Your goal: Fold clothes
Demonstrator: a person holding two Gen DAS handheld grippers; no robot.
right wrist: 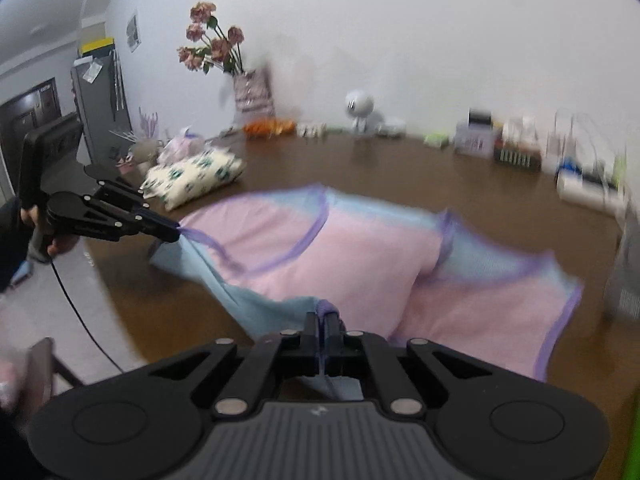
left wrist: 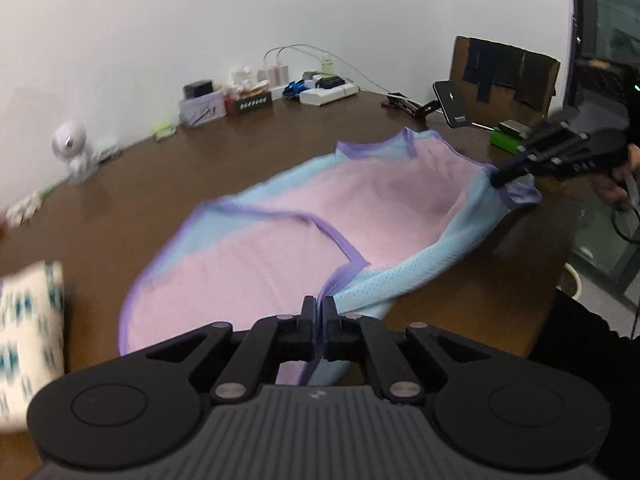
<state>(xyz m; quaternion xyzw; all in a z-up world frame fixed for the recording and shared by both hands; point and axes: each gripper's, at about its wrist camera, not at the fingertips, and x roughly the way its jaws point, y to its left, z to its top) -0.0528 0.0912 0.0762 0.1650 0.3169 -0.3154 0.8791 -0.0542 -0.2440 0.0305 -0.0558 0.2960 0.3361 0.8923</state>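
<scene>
Two grippers, left gripper (left wrist: 319,312) and right gripper (right wrist: 321,326), each clamped on your pink-and-blue mesh sleeveless top (left wrist: 280,256), lifted off the brown table (left wrist: 200,160); uneven pulling risks thin fabric slipping free.

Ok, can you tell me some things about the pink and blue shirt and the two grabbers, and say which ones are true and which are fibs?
1. Both grabbers are pinching the shirt. True: the left gripper and the right gripper are each shut on an edge of the pink and blue shirt.
2. The shirt lies completely flat on the table. False: its pinched edges are lifted off the brown table.
3. The shirt has purple trim. True.
4. A vase of flowers stands right on top of the shirt. False: the flowers are far back by the wall.
5. A patterned cushion sits on the table beside the shirt. True: the cushion is apart from it.
</scene>
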